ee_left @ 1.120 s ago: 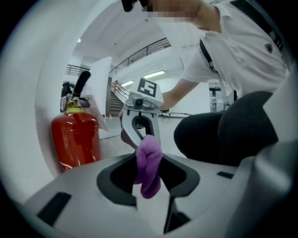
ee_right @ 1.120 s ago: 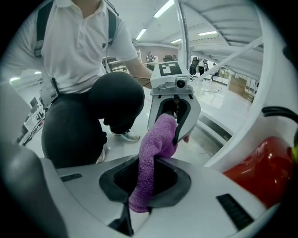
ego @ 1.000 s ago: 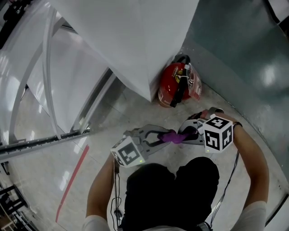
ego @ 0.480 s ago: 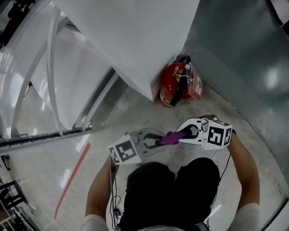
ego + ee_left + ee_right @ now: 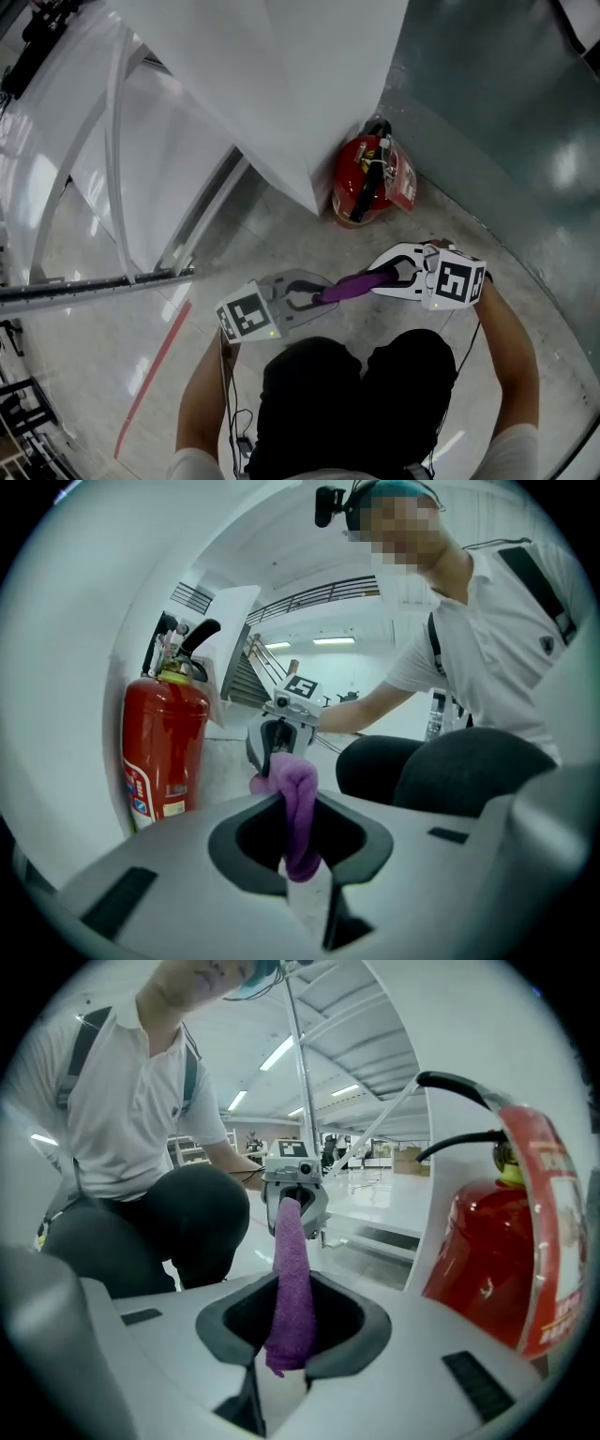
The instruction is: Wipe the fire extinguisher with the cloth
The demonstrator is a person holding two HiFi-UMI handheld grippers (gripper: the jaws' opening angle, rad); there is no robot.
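Far left there's a red stripe [image 5: 150, 375] painted on the floor [image 5: 272, 234]. Next over, the left hand-held gripper [image 5: 317, 297] has its jaws narrow, pinched on one end of the purple cloth [image 5: 352, 285]. They've just been closing, with the cloth between them. The cloth is rolled up like a rope and runs pretty much straight across to the right hand-held gripper [image 5: 386, 279], which is clamped on the other end the same way. The red fire extinguisher [image 5: 368, 183] stands upright on the floor beyond the cloth, tucked into the corner between a white panel [image 5: 281, 84] and a grey-green wall [image 5: 506, 112]. It's near the cloth but not touching it.
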